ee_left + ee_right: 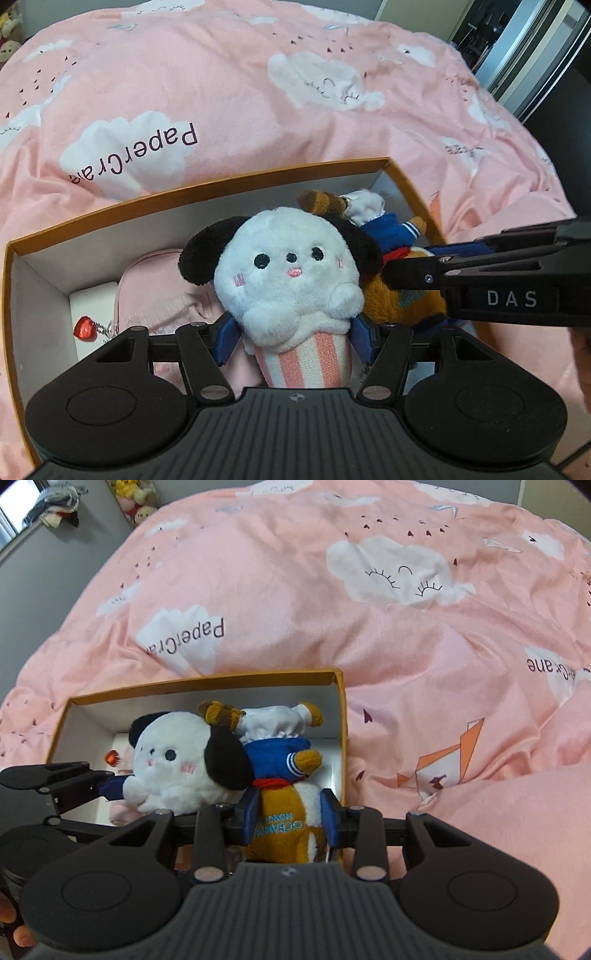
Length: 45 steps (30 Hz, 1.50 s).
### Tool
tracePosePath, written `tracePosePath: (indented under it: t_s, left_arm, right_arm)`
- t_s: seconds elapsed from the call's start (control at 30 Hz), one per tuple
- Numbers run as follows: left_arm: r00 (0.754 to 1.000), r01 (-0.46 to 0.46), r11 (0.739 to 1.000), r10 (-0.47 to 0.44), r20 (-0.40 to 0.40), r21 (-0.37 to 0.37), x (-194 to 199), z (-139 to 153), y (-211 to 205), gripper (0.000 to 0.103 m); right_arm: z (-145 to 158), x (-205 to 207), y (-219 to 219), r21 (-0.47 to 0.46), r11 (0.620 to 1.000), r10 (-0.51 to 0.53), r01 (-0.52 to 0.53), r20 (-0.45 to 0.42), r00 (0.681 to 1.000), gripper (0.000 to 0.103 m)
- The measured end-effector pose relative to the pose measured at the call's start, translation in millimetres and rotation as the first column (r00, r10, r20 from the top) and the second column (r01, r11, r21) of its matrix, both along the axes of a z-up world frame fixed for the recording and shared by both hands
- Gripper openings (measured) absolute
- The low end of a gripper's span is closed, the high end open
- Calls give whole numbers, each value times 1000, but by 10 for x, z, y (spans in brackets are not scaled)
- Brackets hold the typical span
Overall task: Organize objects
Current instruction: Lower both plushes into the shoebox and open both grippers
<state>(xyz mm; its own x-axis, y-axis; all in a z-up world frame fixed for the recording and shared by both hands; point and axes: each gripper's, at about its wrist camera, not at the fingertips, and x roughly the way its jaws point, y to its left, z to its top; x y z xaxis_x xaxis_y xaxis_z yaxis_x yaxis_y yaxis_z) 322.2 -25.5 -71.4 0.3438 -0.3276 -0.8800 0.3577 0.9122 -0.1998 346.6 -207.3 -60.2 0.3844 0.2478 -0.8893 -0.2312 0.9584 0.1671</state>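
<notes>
My left gripper [293, 341] is shut on a white plush puppy [291, 273] with black ears and a pink-striped cup base, held over the open orange-rimmed box [207, 186]. My right gripper [290, 818] is shut on a brown plush animal [286, 812] in a blue sailor top and white hat, held head-down over the same box [341, 709]. The two toys touch side by side. In the right wrist view the puppy [173, 771] and the left gripper [110, 786] appear at the left. The right gripper's fingers [413, 273] reach in from the right in the left wrist view.
A pale pink pouch [159, 295] and a red heart charm [84, 328] on a chain lie on the box floor at the left. The box sits on a pink cloud-print quilt [258, 92]. Plush toys [135, 502] stand on a far shelf.
</notes>
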Motion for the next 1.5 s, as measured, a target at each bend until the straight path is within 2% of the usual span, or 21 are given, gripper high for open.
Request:
tracePosePath:
  t_s: [0.07, 0.17, 0.23, 0.33, 0.5, 0.67, 0.7, 0.8, 1.07, 1.33, 1.43, 1.5]
  left_arm:
    - [1000, -4, 1000, 4, 0, 24, 27, -50, -30, 70]
    - [1000, 5, 999, -5, -3, 36, 52, -115, -79, 71]
    - [1000, 9, 999, -9, 6, 44, 63, -137, -120, 71]
    - [1000, 0, 998, 0, 8, 59, 99, -167, -145, 71]
    - [1000, 2, 994, -3, 7, 112, 107, -231, -172, 74]
    - [1000, 13, 983, -15, 10, 181, 94, -276, -309, 72]
    - [1000, 14, 984, -13, -5, 177, 113, -310, -324, 72]
    - [999, -7, 995, 11, -42, 102, 170, -369, -294, 72]
    - [999, 44, 991, -44, 1, 128, 74, -289, -264, 75]
    - [995, 70, 993, -76, 59, 99, -66, -14, -83, 74]
    - [995, 66, 995, -71, 63, 79, -59, 85, 7, 68]
    - [996, 57, 997, -60, 65, 57, -27, 111, 58, 57]
  right_arm:
    - [-20, 59, 51, -19, 1000, 13, -13, -10, 1000, 36]
    - [-53, 125, 166, -43, 998, 47, -49, -42, 998, 17]
    - [-98, 168, 258, -58, 996, 70, -75, -71, 995, 17]
    - [-143, 199, 352, -116, 988, 93, -98, -53, 994, 17]
    - [-102, 173, 294, -117, 987, 107, -110, -30, 994, 18]
    - [-29, 77, 171, -107, 985, 134, -134, -8, 991, 24]
    - [-24, 68, 160, -111, 985, 136, -135, -3, 991, 25]
    - [10, 13, 100, -117, 983, 144, -141, 18, 989, 27]
    - [44, -44, 46, -114, 977, 187, -180, 55, 981, 27]
    - [71, -75, 58, -144, 966, 229, -214, 98, 969, 26]
    - [68, -104, 83, -168, 957, 257, -237, 109, 960, 26]
    - [64, -116, 108, -177, 950, 281, -259, 114, 953, 25]
